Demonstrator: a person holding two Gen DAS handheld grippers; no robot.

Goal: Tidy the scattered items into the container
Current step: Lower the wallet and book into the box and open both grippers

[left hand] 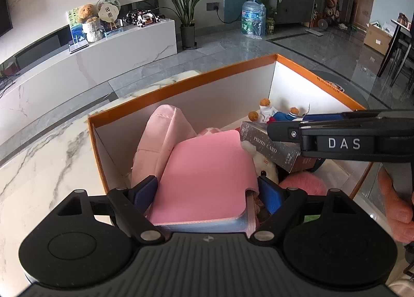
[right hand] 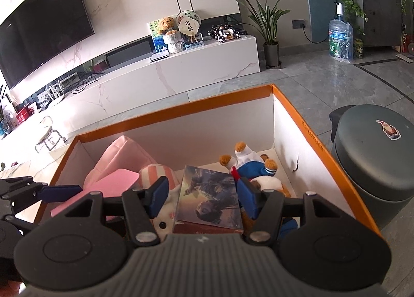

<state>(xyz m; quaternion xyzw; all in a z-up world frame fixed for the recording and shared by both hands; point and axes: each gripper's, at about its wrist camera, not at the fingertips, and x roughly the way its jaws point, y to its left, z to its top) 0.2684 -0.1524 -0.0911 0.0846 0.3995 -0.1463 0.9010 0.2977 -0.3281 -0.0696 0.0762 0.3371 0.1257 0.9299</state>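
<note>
Item: pink notepad [left hand: 207, 180], a flat rounded-corner pad, held between the blue pads of the left gripper [left hand: 208, 193], jaws clenched on its two side edges. We place it over the near-left part of the orange-rimmed box [left hand: 181, 84], tilted, its far edge toward 12 o'clock and leaning against the pink pouch [left hand: 160, 141].

Item: photo card box [right hand: 207, 196], lying between the pads of the right gripper [right hand: 203, 200]. The jaws stand just beside its sides; we cannot tell whether they grip it or have let go.

Already in the box: small bear dolls [right hand: 248, 162] at 1 o'clock and a striped plush [right hand: 157, 172] at 11 o'clock.

Step, in our judgement: depositing, with both items over the box. Next move calls for lowering the pad, then spreading the left jaws and lifting clear without snagging the right gripper close at 3 o'clock.

Surroundings: marble bench [left hand: 38, 167] at 9 o'clock, dark round bin [right hand: 375, 157] at 3 o'clock.
</note>
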